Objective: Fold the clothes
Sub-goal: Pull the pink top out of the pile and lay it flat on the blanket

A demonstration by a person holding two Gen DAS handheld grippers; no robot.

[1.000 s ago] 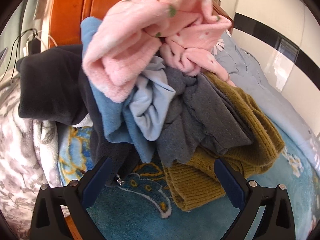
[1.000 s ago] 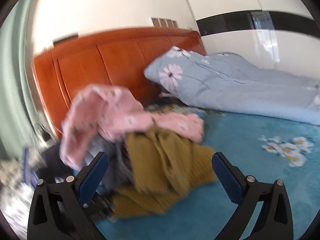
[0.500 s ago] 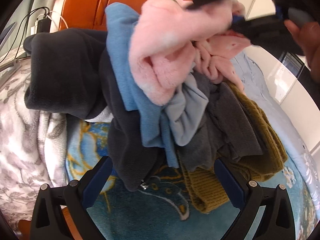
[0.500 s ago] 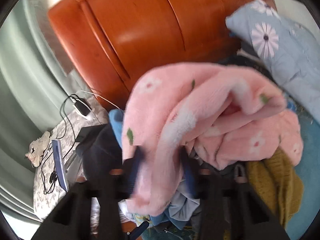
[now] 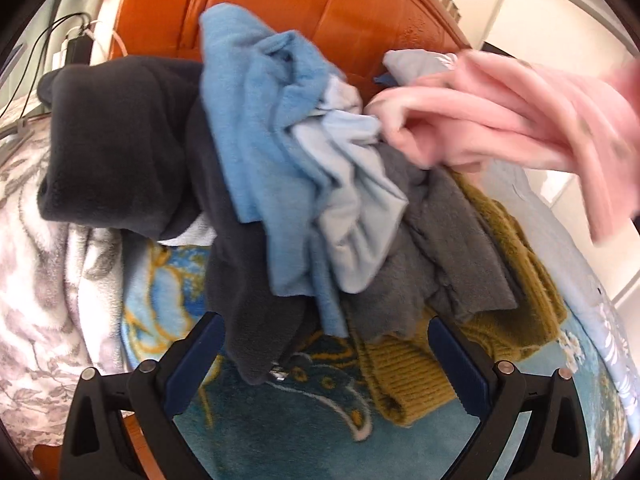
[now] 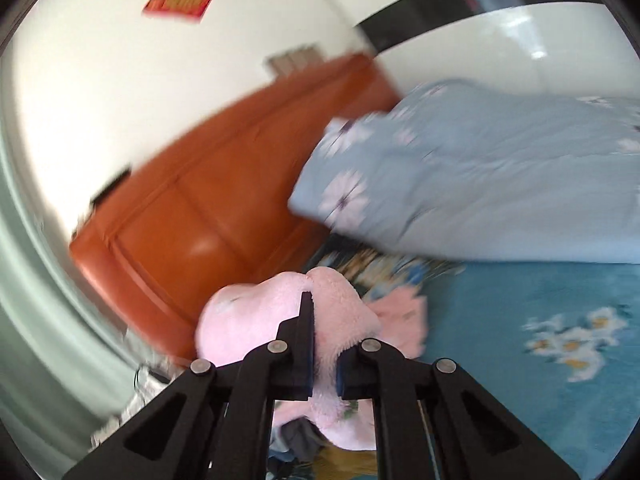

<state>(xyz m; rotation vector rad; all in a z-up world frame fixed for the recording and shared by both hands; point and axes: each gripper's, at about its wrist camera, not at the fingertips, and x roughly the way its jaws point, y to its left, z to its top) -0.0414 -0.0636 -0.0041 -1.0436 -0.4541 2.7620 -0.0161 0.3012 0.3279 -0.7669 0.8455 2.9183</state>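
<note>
Right gripper is pinched tight on the pink fleece at bottom center, and in the left view that fleece stretches across the upper right. Left gripper sits spread wide with nothing in it, under the clothes pile mid-frame on the teal blanket

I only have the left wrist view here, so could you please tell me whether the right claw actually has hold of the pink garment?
Observer: Yes. The right claw is shut on the pink garment, with fleece bulging out between and above its fingers.
Operator: Thank you. What lies ahead of that claw?
Observer: A pale blue floral duvet is bunched against the wooden headboard.
Operator: And is there open bed surface on that side?
Observer: Past the garment, the teal bedspread shows only its printed flowers.
</note>
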